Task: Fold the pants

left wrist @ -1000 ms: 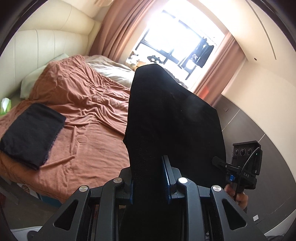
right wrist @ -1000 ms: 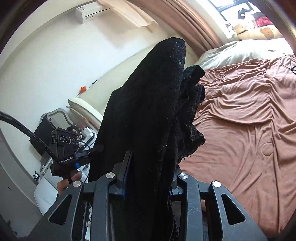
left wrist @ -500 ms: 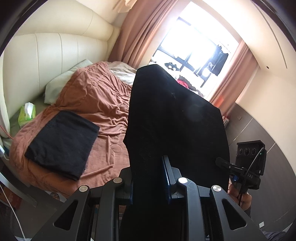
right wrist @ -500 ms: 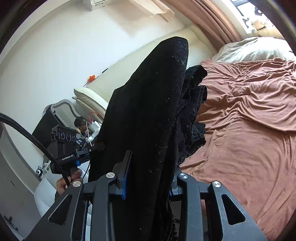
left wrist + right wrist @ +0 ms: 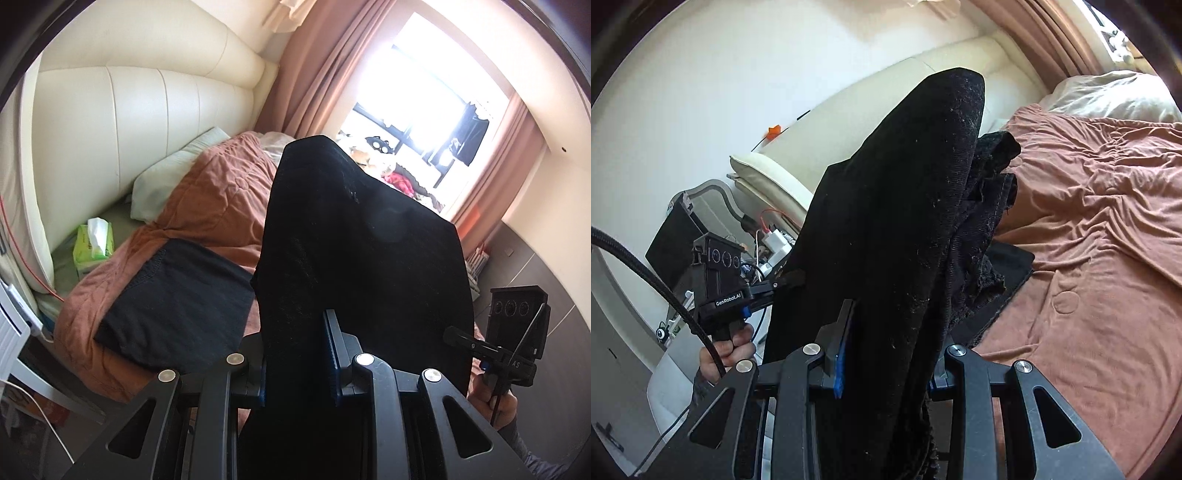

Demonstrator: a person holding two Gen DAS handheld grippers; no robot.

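Note:
Black pants (image 5: 354,251) hang folded in the air above the bed, held at both ends. My left gripper (image 5: 297,354) is shut on one end of them, and the cloth fills the middle of the left wrist view. My right gripper (image 5: 886,354) is shut on the other end of the pants (image 5: 897,221), with bunched layers drooping to the right. Each gripper shows in the other's view, the right one (image 5: 517,332) and the left one (image 5: 720,280). A folded black garment (image 5: 173,299) lies on the near corner of the bed, partly hidden in the right wrist view (image 5: 1008,273).
The bed has a rumpled rust-brown cover (image 5: 1100,229) and a cream padded headboard (image 5: 129,107). A green tissue box (image 5: 92,243) and a pale pillow (image 5: 162,181) sit by the headboard. A window with pink curtains (image 5: 317,74) is beyond. A cluttered nightstand (image 5: 764,247) stands beside the bed.
Both grippers have carried the held pants toward the headboard end of the bed. The folded black garment and tissue box now show closer and more central in the left wrist view.

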